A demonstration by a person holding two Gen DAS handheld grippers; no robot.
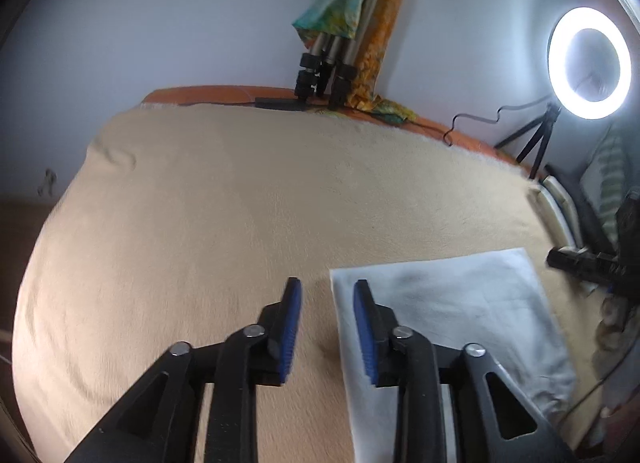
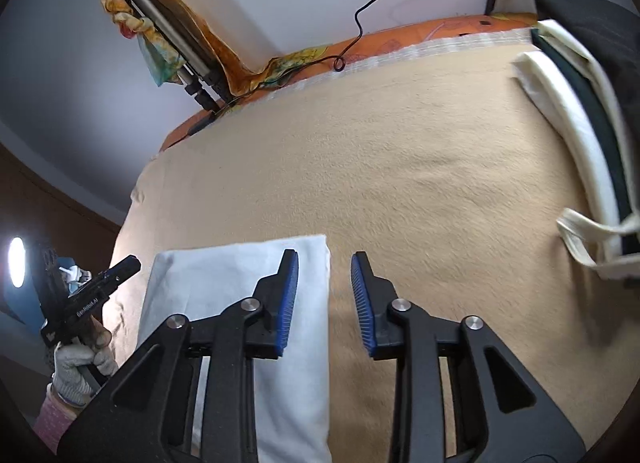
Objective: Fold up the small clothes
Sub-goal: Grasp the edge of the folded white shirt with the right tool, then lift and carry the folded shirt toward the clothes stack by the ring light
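White cloth (image 1: 448, 323) on blanket (image 1: 240, 203), both grippers (left (image 1: 327, 327), right (image 2: 324, 299)) held open and empty above it; blanket pile risks being pinched with its edge.

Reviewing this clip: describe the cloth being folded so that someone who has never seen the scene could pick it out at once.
Find the tan blanket that covers the bed. On its near part, between the two open grippers, lies a white cloth, flat and rectangular with straight edges. It is the only plain white piece lying out on the blanket; the cream bag sits at the edge.
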